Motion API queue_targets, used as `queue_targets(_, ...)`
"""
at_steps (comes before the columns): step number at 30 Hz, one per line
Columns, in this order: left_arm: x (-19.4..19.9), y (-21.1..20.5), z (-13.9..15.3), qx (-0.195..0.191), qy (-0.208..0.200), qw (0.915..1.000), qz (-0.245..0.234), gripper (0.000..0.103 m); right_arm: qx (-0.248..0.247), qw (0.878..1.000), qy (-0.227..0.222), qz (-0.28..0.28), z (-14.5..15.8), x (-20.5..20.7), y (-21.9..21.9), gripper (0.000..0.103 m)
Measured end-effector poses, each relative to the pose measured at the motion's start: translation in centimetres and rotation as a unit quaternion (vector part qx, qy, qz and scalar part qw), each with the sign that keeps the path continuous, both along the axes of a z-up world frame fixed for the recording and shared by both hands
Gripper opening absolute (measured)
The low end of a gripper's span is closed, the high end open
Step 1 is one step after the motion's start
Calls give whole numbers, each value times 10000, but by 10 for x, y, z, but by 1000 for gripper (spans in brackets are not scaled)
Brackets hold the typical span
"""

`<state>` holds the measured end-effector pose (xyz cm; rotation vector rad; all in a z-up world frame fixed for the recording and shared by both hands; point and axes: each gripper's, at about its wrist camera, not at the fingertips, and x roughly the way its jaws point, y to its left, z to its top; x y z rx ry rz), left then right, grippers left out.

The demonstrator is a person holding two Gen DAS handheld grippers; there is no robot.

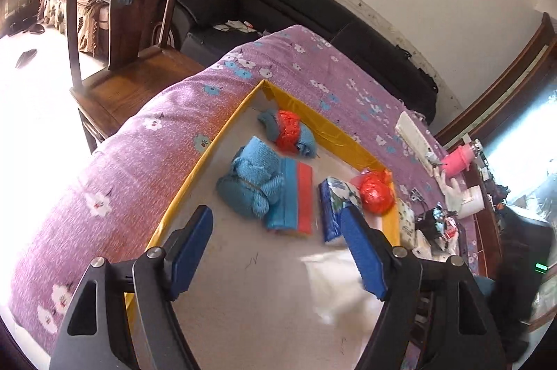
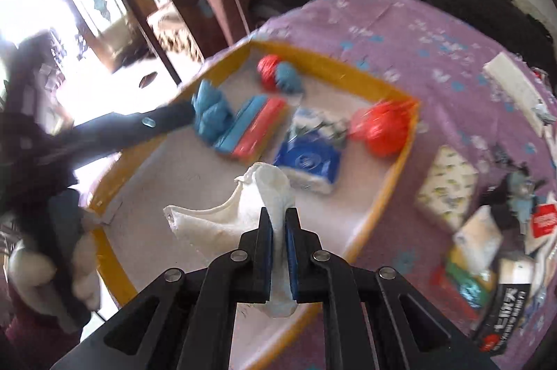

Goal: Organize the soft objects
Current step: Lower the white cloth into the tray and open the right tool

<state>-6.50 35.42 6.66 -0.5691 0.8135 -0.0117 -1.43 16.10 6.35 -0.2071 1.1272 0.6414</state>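
White cloth (image 2: 243, 213) hangs pinched in the right gripper (image 2: 278, 248), whose fingers (image 2: 264, 251) are clenched on a bunched fold while the rest drapes loose to the left, above the pale floor of the yellow-rimmed tray (image 2: 390, 192). That tray lies on a purple flowered bedspread (image 2: 417, 32). Already inside it, toward the far rim, sit a blue towel bundle (image 1: 250, 185), a blue-and-red pack (image 1: 296, 196), a tissue pack (image 2: 310, 157), a red bag ball (image 2: 379, 130) in the far right corner and a small blue-and-red roll (image 1: 289, 133) near the far corner.

The turning relation: the cloth hangs over the near, bare half of the tray, so open floor lies straight below and ahead of the right fingers; its long axis runs roughly left to right from the pinch. The left gripper (image 1: 278, 251) stands released with nothing between its fingers, aimed at the bundle row, so the right hand is the one placed for the drop.

Motion blur smears the right view; the clutter at its right edge is probably packets and boxes, hard to tell. The cloth's lower end is hidden behind the fingers
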Motion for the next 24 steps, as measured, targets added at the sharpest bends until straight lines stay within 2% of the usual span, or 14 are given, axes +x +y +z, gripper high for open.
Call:
queue_targets(5, -35, -1, 8, 80, -169, 9998, 94, 81, -500, 9984, -186, -208, -24, 22, 17, 9)
queue_targets(10, -54, -3, 5, 285, -140, 9994, 163, 81, -644, 9950, -380, -666, -30, 53, 12, 11)
queue_targets(13, -61, -6, 5, 309, -113, 9993, 166, 81, -283, 9971, -141, -685, -26, 55, 0, 23)
queue_targets(15, -65, -9, 5, 394, -105, 9990, 179, 81, -31, 9976, -158, -676, -15, 46, -10, 36)
queue_targets(16, -68, -11, 6, 435, -111, 9988, 185, 81, 71, 9975, -266, -655, -7, 39, -17, 40)
queue_targets(18, -70, -17, 8, 505, -114, 9985, 196, 81, 174, 9965, -531, -622, 8, 27, -30, 55)
queue_targets(20, -71, -25, 8, 545, -86, 9983, 183, 81, 324, 9942, -809, -634, 25, 11, -50, 62)
queue_targets(24, -75, -48, 13, 552, -103, 9984, -37, 81, 526, 9884, -1106, -893, 44, -12, -100, 69)
